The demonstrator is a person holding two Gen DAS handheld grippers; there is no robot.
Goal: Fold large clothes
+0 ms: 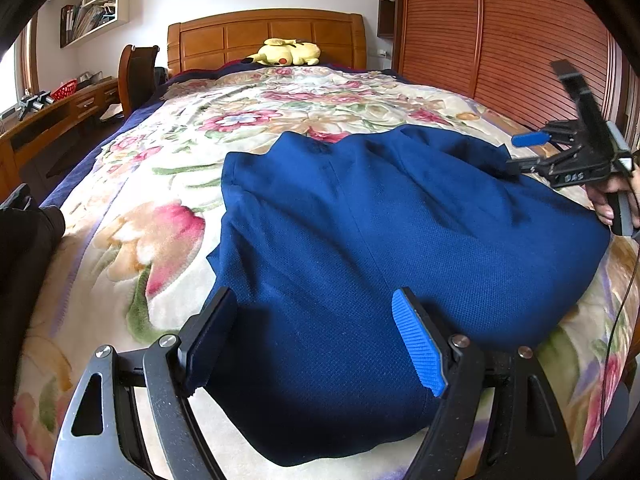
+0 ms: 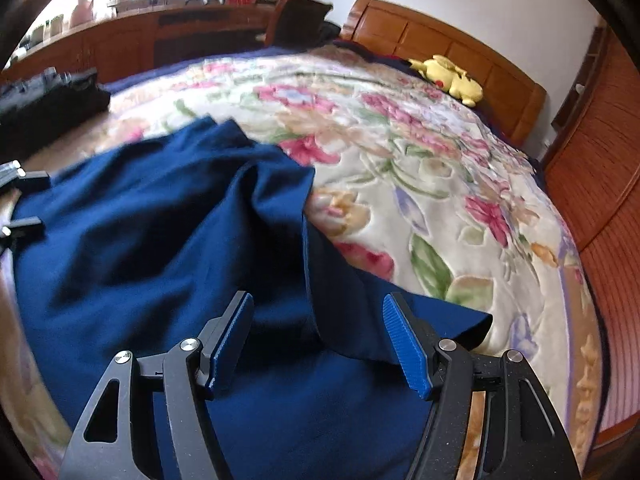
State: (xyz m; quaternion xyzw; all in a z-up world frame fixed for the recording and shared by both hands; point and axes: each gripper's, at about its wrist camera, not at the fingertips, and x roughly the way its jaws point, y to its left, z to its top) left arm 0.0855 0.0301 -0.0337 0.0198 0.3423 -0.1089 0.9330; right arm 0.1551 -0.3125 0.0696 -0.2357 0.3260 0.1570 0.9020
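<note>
A large navy garment (image 1: 360, 240) lies spread on the floral bedspread (image 1: 168, 208). In the left wrist view my left gripper (image 1: 316, 340) is open over the garment's near edge, one blue pad (image 1: 420, 344) resting above the cloth, nothing pinched. My right gripper (image 1: 514, 153) comes in from the right at the garment's far corner, held by a hand (image 1: 604, 200). In the right wrist view the right gripper (image 2: 320, 340) is open, with a raised fold of the garment (image 2: 312, 248) running between its fingers, pads not pressing it. The left gripper (image 2: 28, 202) shows at the left edge.
A yellow plush toy (image 1: 286, 53) lies by the wooden headboard (image 1: 264, 36). A slatted wooden wardrobe (image 1: 500, 32) runs along the right of the bed. A desk (image 1: 60, 112) and chair (image 1: 138, 72) stand on the left. A dark bulk (image 2: 52, 96) sits at the bed's left edge.
</note>
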